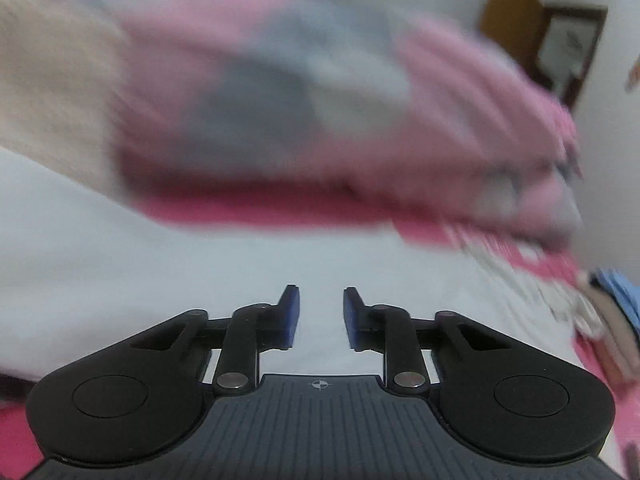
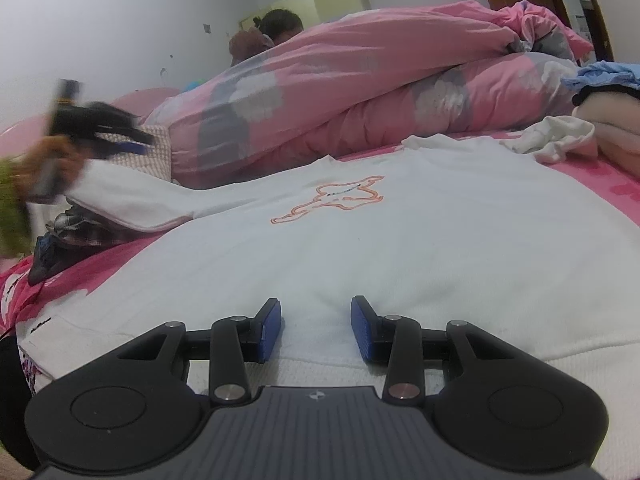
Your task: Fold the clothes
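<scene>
Duvet (image 2: 360, 80) heaped behind white shirt (image 2: 360, 240); both grippers' jaws apart, empty.

I'm scanning both wrist views for anything readable and I'm finding no legible words or numbers. I'm seeing a small crosshair mark (image 2: 316, 396) moulded on the right gripper's grey body, and the same crosshair sign (image 1: 319, 384) on the left gripper's body. On the white shirt (image 2: 400, 240) I'm looking at an orange outline print (image 2: 332, 198) with a tiny line of dark characters inside it, but they're too small for me to read. The left view is blurring, so nothing there is giving me text.
</scene>
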A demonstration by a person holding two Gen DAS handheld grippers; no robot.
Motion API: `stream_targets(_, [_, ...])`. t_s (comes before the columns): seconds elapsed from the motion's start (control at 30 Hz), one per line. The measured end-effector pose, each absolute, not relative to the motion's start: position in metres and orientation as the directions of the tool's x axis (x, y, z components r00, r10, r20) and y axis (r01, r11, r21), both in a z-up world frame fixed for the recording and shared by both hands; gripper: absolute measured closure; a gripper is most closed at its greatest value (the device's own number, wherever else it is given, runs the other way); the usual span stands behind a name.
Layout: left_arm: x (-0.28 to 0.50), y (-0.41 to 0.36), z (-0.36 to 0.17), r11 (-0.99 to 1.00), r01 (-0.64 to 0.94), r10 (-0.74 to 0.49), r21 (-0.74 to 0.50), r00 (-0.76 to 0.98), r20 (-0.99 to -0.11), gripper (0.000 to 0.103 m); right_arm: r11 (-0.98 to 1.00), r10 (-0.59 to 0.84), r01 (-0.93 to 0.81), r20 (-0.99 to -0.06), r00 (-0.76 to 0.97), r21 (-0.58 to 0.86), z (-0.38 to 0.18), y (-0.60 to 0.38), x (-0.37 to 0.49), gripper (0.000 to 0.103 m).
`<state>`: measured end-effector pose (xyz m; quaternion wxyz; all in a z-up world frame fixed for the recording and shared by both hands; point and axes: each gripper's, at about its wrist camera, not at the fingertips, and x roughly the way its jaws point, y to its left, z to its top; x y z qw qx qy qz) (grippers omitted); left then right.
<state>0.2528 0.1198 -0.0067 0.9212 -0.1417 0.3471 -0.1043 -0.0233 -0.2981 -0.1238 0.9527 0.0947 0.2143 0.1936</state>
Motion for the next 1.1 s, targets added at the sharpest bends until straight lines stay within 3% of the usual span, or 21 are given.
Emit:
stream_targets(0.1, [0.303,0.09,-0.053,0.934,0.115,-0.333,-0.339,0.63,-0.702,0.088,0.905,0.413,-0.331,-0.366,0.834,0.266,-0.125,-0.299,-0.024,0.062])
stream_targets(0.23, [0.343,0.073,-0.095,0.981,0.106,-0.192,-0.162,0.639,-0.745,0.094,0.9,0.421,-0.336,-0.359,0.833,0.277,-0.125,-0.302,-0.023,0.062])
stream_targets(0.3, [0.361,0.079,-0.105,0.986,0.091,-0.167,-0.143,0.67,-0.724,0.098,0.898,0.425,-0.338,-0.357,0.832,0.281,-0.126,-0.303,-0.022,0.062])
stream_targets(0.5, [0.421,0.106,-0.109,0.997,-0.051,-0.004,-0.061,0.735,-0.678,0.098,0.891,0.436,-0.343,-0.347,0.83,0.298,-0.127,-0.305,-0.022,0.062])
stream_targets(0.67, [0.445,0.101,-0.111,0.982,-0.155,0.186,0.104,0.759,-0.625,0.098,0.889,0.438,-0.343,-0.345,0.83,0.302,-0.127,-0.306,-0.022,0.062])
stream_targets(0.73, [0.441,0.099,-0.103,0.979,-0.177,0.201,0.1,0.764,-0.613,0.098,0.889,0.439,-0.344,-0.344,0.83,0.303,-0.127,-0.306,-0.022,0.062])
stream_targets(0.83, [0.42,0.085,-0.084,0.995,-0.091,0.097,0.04,0.807,-0.583,0.099,0.887,0.441,-0.346,-0.339,0.831,0.305,-0.128,-0.306,-0.023,0.062])
stream_targets(0.97, [0.397,0.048,-0.075,0.982,0.174,-0.181,-0.072,0.767,-0.616,0.098,0.881,0.45,-0.351,-0.33,0.83,0.318,-0.128,-0.308,-0.023,0.062])
stream_targets(1.1, [0.424,0.025,-0.099,0.977,0.201,-0.197,-0.069,0.742,-0.64,0.097,0.877,0.454,-0.353,-0.326,0.829,0.326,-0.128,-0.309,-0.022,0.062])
